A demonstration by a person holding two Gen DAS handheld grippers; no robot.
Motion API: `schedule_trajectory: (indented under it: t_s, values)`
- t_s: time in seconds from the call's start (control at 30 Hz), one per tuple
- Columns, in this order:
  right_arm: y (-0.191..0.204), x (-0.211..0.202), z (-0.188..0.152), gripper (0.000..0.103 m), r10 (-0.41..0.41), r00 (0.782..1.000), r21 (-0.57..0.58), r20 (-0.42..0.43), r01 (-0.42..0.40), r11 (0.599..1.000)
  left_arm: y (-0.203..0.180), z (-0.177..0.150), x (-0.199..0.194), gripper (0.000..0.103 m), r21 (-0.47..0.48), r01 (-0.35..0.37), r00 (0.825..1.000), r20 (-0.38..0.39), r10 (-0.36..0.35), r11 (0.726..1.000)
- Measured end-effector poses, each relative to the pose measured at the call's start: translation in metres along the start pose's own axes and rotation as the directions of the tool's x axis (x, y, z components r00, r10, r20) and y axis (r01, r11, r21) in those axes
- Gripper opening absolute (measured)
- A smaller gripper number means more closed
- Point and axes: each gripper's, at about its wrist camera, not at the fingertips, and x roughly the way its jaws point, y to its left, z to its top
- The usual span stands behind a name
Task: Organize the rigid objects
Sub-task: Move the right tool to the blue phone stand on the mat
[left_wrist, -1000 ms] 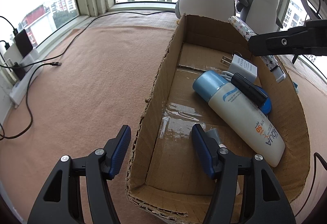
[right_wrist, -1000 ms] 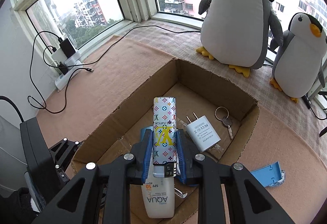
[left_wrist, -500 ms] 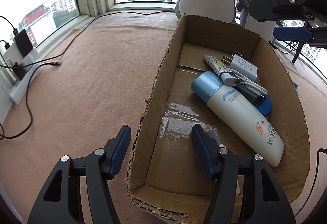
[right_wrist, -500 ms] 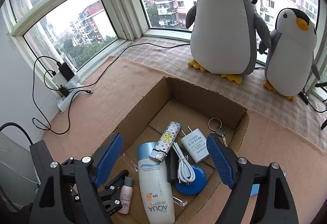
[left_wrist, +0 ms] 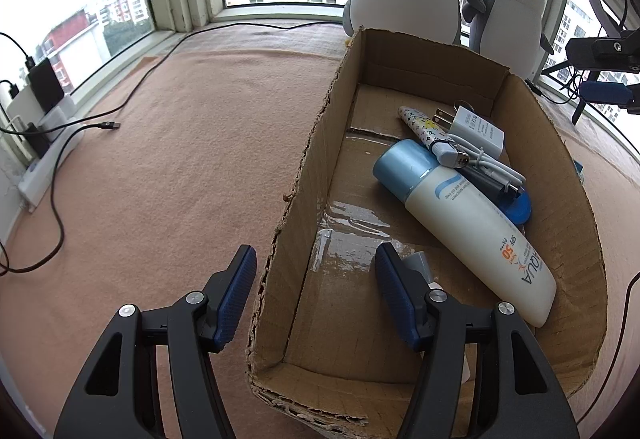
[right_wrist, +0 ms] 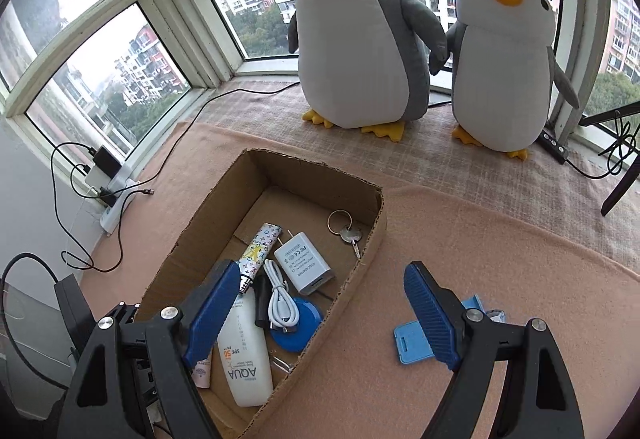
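A cardboard box [left_wrist: 308, 167] [right_wrist: 376, 227] lies on the tan blanket. Inside lie a patterned lighter [left_wrist: 428, 131] [right_wrist: 260, 245], a white charger [left_wrist: 478, 127] [right_wrist: 302, 263], a white cable [right_wrist: 280, 303], an AQUA sunscreen bottle [left_wrist: 468, 223] [right_wrist: 244, 355], a blue disc [right_wrist: 302, 327], keys [right_wrist: 346, 229] and a small pink-capped tube [right_wrist: 200, 369]. My left gripper [left_wrist: 316, 299] is open, straddling the box's near left wall. My right gripper [right_wrist: 320, 315] is open above the box's right wall, holding nothing. A blue flat piece [right_wrist: 412, 343] lies on the blanket right of the box.
Two plush penguins [right_wrist: 360, 31] [right_wrist: 508, 55] stand at the window behind the box. A power strip with plugs and cables [left_wrist: 44, 135] [right_wrist: 108, 191] runs along the left wall. A black stand leg [right_wrist: 620, 183] is at the far right.
My right gripper opened and let go of the patterned lighter, which now lies in the box beside the charger. It then rose and drew back to the right. My left gripper stayed still.
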Motion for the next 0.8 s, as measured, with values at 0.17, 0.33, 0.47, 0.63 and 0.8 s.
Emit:
schedule_trajectory:
  t_s: [0.17, 0.33, 0.47, 0.63, 0.8]
  values:
    - [-0.039, 0.000, -0.001, 0.081, 0.019, 0.999, 0.088, -0.031, -0.016, 0.996, 0.000, 0.000, 0.000, 0.063, 0.000, 0.000, 1.000, 0.000, 0.000, 1.000]
    - [-0.064, 0.011, -0.003, 0.064, 0.054, 0.996, 0.165, -0.075, -0.041, 0.985, 0.000, 0.000, 0.000, 0.063, 0.001, 0.000, 1.000, 0.000, 0.000, 1.000]
    - [-0.078, 0.020, -0.004, 0.051, 0.020, 0.995, 0.195, -0.102, 0.000, 0.981, 0.000, 0.000, 0.000, 0.063, 0.000, 0.000, 1.000, 0.000, 0.000, 1.000]
    - [-0.094, 0.026, -0.008, 0.047, -0.035, 0.991, 0.207, -0.127, 0.061, 0.976, 0.000, 0.000, 0.000, 0.063, 0.000, 0.000, 1.000, 0.000, 0.000, 1.000]
    - [-0.107, 0.032, -0.014, 0.046, -0.043, 0.987, 0.225, -0.154, 0.078, 0.971, 0.000, 0.000, 0.000, 0.063, 0.003, 0.001, 1.000, 0.000, -0.001, 1.000]
